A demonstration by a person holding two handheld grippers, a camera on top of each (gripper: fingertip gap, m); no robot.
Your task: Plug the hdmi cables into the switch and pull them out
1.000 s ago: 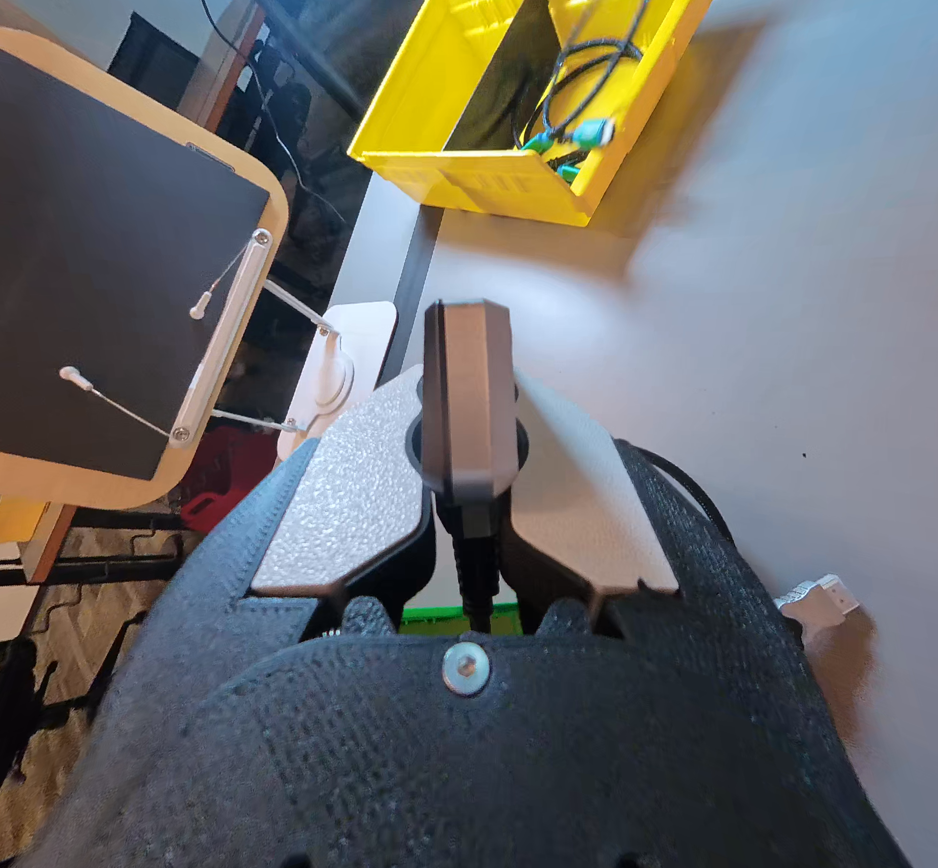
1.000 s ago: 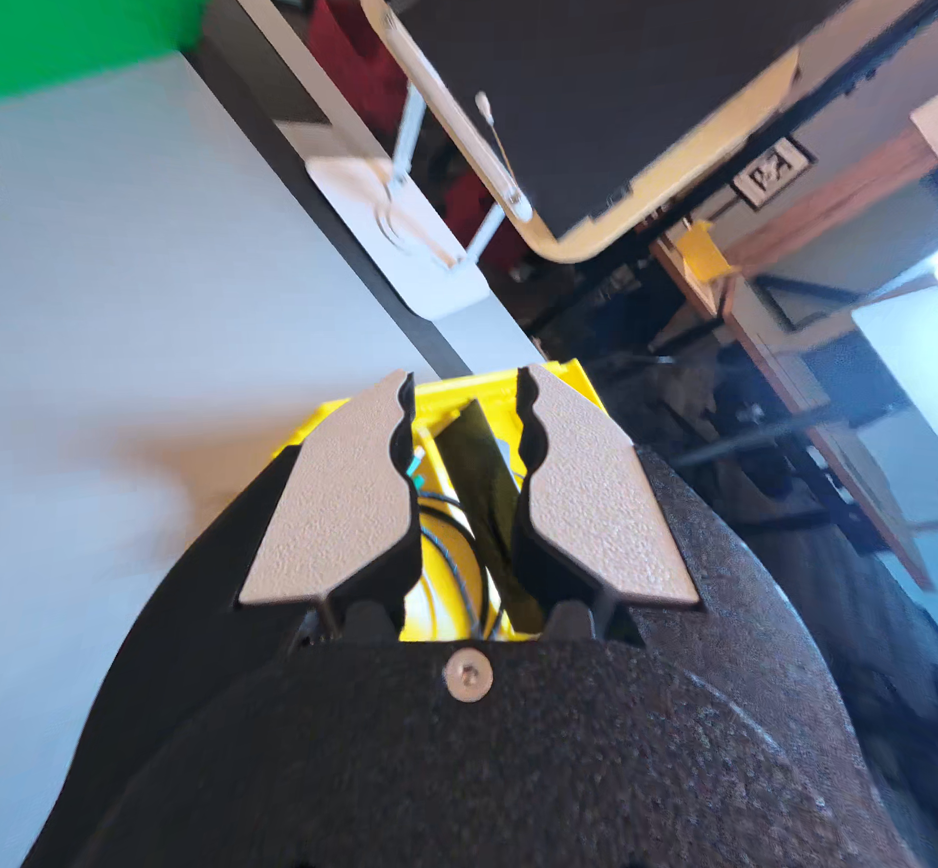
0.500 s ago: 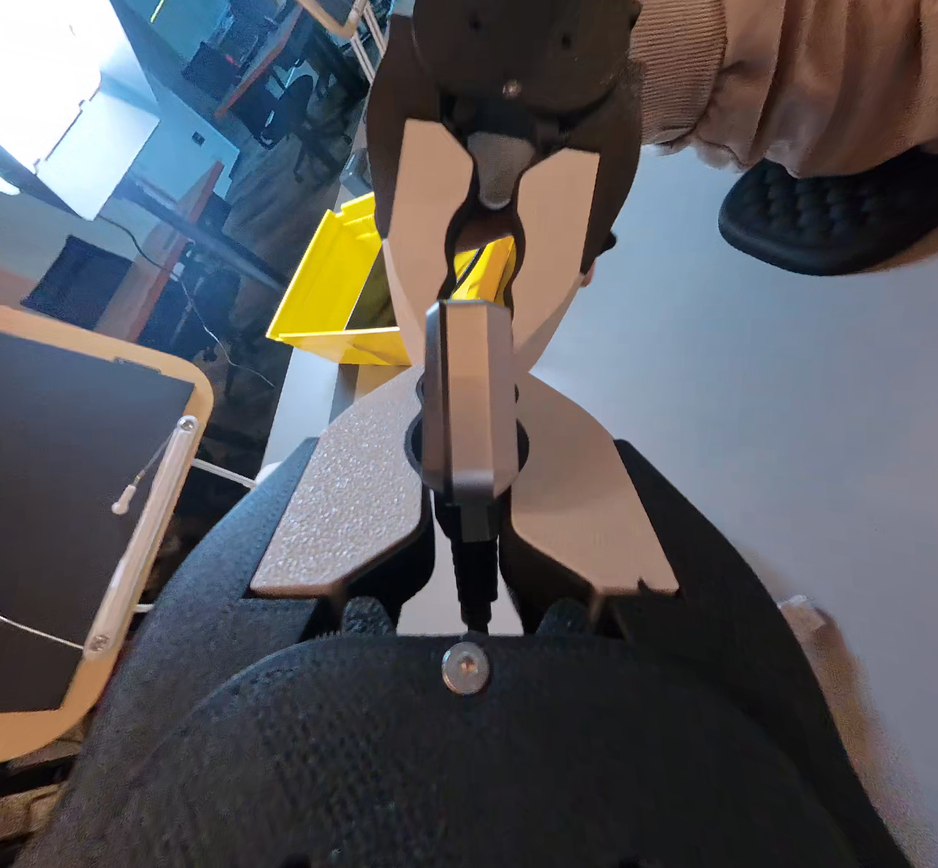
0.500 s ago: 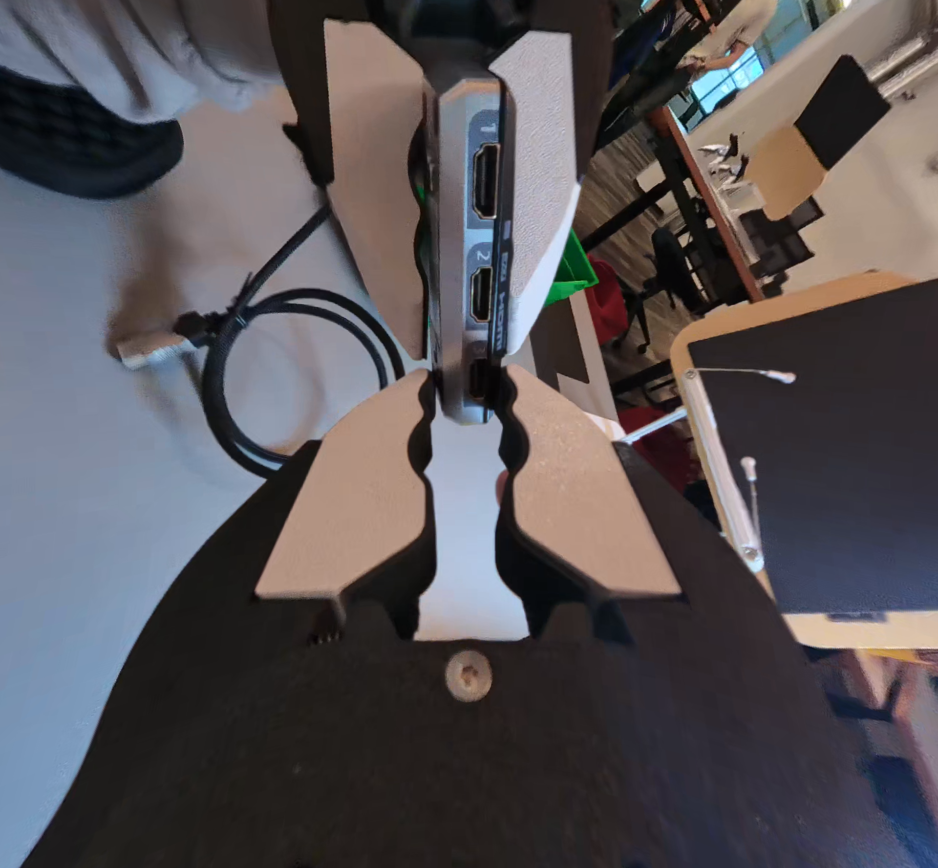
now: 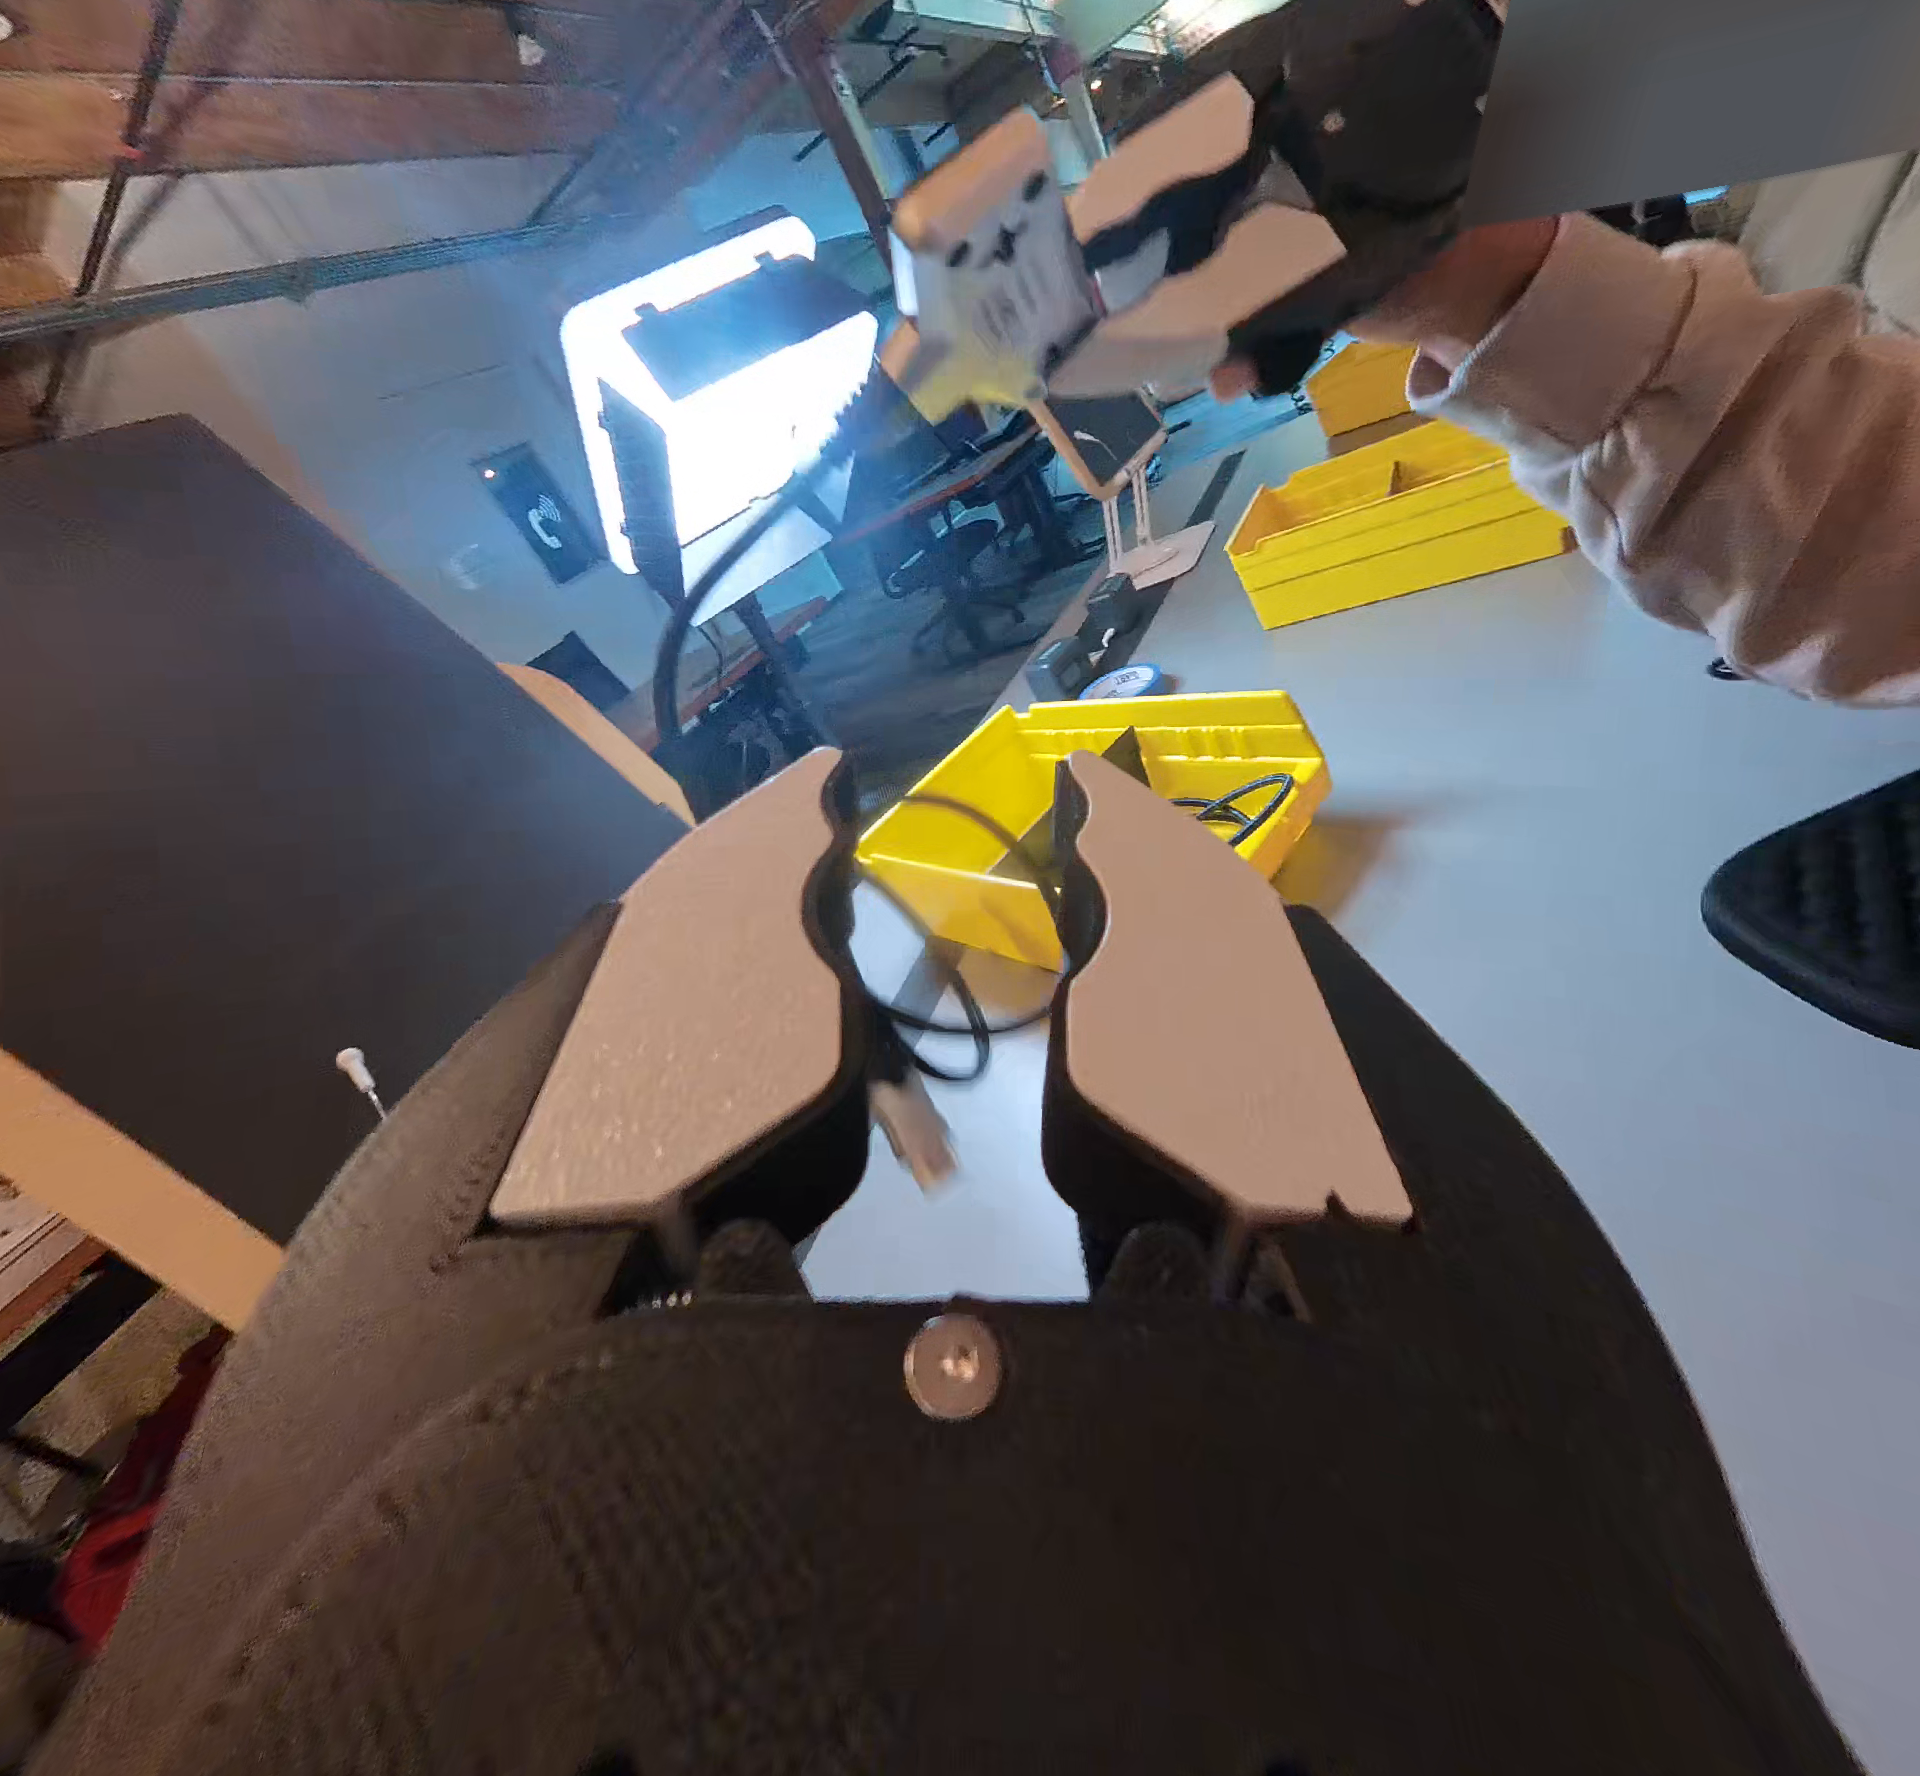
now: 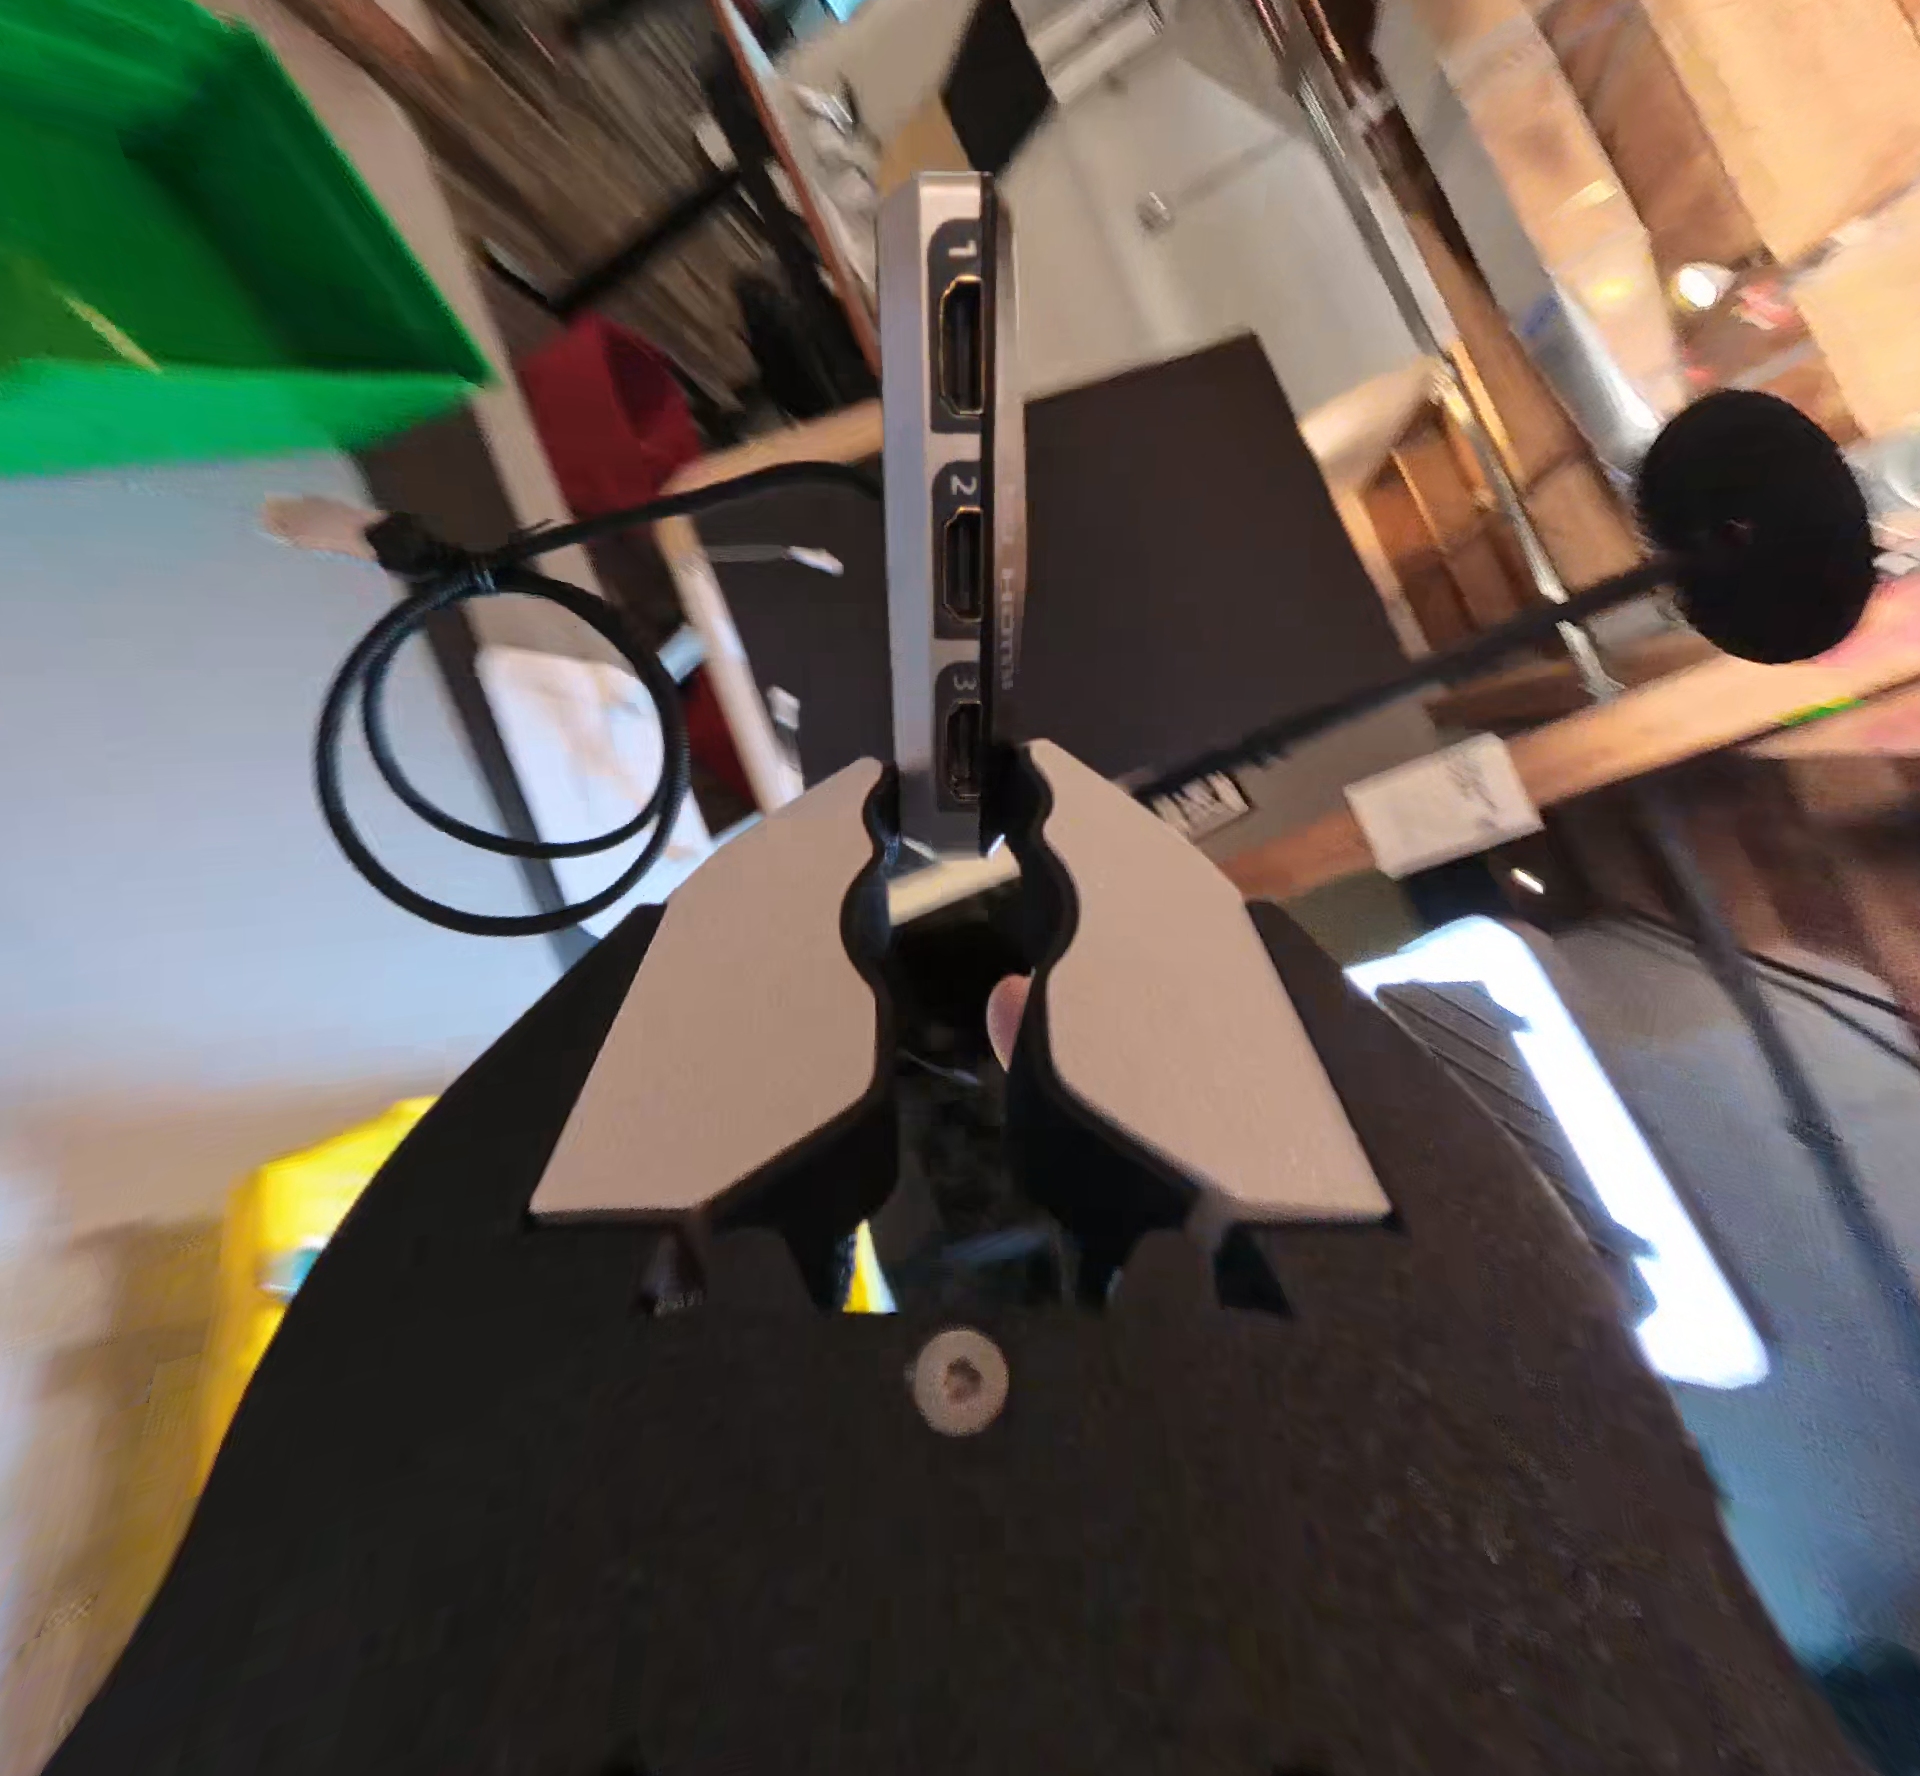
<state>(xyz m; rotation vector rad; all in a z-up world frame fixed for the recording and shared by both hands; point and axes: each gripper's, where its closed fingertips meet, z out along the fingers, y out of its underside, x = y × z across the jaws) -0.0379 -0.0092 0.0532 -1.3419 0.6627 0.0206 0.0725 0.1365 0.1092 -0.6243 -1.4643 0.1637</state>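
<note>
My right gripper (image 6: 954,770) is shut on the lower end of the grey HDMI switch (image 6: 940,500) and holds it upright in the air. Its three side ports show empty. The switch's own black cable (image 6: 499,760) hangs in a tied loop with a silver plug (image 6: 312,521) at its end. In the left wrist view the switch (image 5: 987,261) is high up, held by the right gripper's fingers (image 5: 1226,272). My left gripper (image 5: 951,781) is open and empty, lower down. The hanging cable (image 5: 914,947) and plug (image 5: 914,1139) show between its fingers.
A yellow bin (image 5: 966,879) with black cables (image 5: 1236,801) stands on the white table (image 5: 1507,1207). More yellow bins (image 5: 1382,531) lie farther back. A green bin (image 6: 208,272) is at the left. A black board (image 5: 260,791) stands left; a black pad (image 5: 1829,916) lies right.
The switch passed from my left gripper to my right one. The left gripper opened and drew back; the right gripper lifted the switch away with its cable trailing.
</note>
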